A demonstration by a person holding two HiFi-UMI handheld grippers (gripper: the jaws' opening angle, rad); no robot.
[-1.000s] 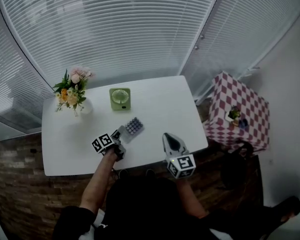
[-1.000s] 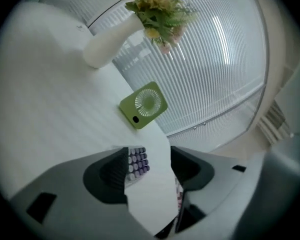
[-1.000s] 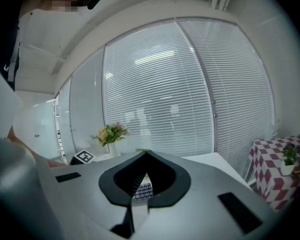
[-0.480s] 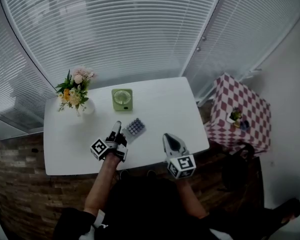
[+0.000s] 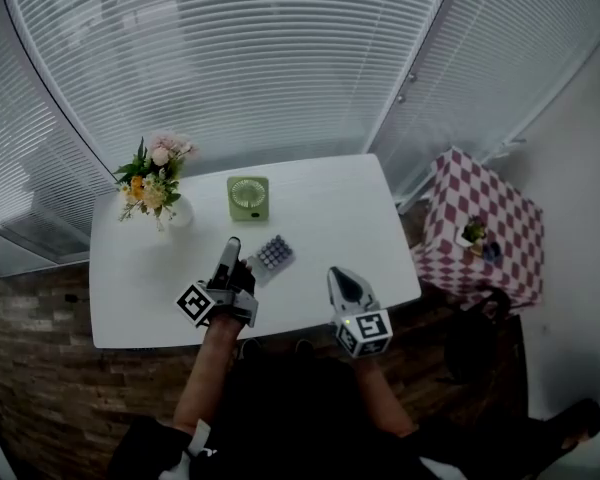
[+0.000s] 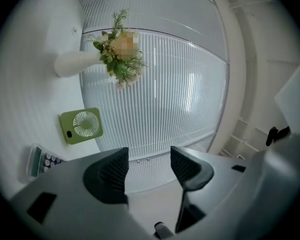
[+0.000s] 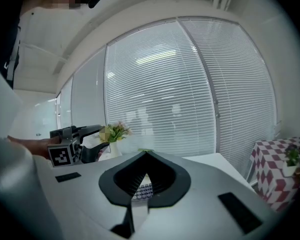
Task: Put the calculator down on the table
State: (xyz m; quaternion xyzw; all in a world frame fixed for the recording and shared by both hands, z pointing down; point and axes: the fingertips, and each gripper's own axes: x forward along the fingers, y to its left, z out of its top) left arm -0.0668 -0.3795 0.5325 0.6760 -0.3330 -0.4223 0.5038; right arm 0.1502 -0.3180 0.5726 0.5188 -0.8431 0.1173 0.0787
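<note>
Head view high above table; gripper views low, sharing flowers.

Your right gripper shows its jaws together; beyond them lies the calculator, left gripper near flowers.

One calculator, one fan, one flower vase, two tables.

Green fan, white table
</note>
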